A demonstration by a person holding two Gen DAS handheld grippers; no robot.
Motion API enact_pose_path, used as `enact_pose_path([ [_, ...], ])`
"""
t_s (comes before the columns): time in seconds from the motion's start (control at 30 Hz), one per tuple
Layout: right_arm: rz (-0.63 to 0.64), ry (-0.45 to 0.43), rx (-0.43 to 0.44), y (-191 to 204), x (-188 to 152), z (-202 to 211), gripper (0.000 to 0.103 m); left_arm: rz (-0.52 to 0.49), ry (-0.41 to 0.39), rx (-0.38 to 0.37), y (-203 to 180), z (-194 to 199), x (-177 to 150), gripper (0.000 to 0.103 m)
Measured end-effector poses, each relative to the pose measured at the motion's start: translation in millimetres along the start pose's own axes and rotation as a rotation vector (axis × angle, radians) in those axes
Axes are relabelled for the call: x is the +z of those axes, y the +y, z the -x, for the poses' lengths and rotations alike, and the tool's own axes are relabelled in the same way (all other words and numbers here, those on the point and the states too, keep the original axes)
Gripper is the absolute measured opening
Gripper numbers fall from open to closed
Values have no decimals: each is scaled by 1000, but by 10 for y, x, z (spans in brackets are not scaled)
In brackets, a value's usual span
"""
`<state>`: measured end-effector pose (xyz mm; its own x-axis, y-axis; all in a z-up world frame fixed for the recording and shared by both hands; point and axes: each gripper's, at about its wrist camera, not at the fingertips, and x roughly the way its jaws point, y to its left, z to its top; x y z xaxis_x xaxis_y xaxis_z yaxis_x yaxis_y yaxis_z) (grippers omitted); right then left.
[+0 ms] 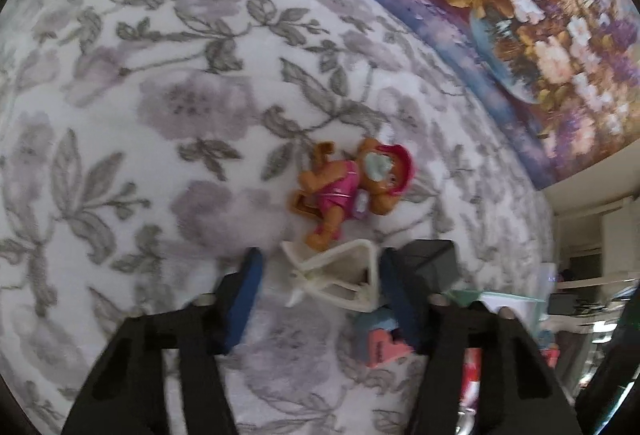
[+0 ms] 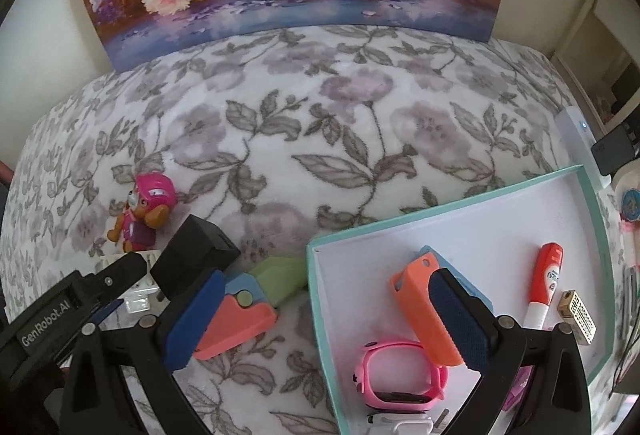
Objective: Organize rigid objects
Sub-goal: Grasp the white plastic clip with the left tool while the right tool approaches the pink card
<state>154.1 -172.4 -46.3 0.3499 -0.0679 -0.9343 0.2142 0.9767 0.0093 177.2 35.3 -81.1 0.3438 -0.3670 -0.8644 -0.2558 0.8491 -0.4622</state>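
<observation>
While several things lie in our box [image 2: 592, 195], our left tongs [image 1: 320, 275] close around the white clip [image 1: 340, 271], our right tongs [image 2: 332, 319] stand wide and empty, and the toy dog [image 1: 352, 183] waits on the bed [image 1: 160, 95].

A soft, fuzzy cloth blanket [image 2: 360, 139] with a matt flower print covers the surface. At its 9 o'clock edge lies a glossy hard-plastic toy dog [image 2: 146, 213]; at 4 o'clock a smooth matt cardboard box [image 2: 452, 227] holds a shiny pink plastic watch [image 2: 400, 371], a glossy marker [image 2: 546, 285] and a brassy metal piece [image 2: 580, 317]. The gripper pads [image 2: 460, 319] look like rough, textured blue rubber.
</observation>
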Motion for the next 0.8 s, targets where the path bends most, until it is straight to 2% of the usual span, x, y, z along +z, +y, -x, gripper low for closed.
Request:
enact_pose_path([
  [0.03, -1, -1, 0, -6, 2, 2, 103, 5, 3, -13, -5, 5, 4, 47],
  [0.23, 9, -11, 13, 6, 9, 27, 103, -19, -12, 46, -40, 99, -11, 47],
  [0.4, 61, -21, 29, 118, -13, 82, 103, -30, -46, 153, -23, 242, 18, 47],
  [0.6, 152, 10, 81, 333, -75, 88, 102, -7, -66, 187, 111, 398, 12, 47],
  [0.8, 207, 47, 115, 506, -165, 28, 92, 21, -95, 222, 261, 552, -15, 47],
])
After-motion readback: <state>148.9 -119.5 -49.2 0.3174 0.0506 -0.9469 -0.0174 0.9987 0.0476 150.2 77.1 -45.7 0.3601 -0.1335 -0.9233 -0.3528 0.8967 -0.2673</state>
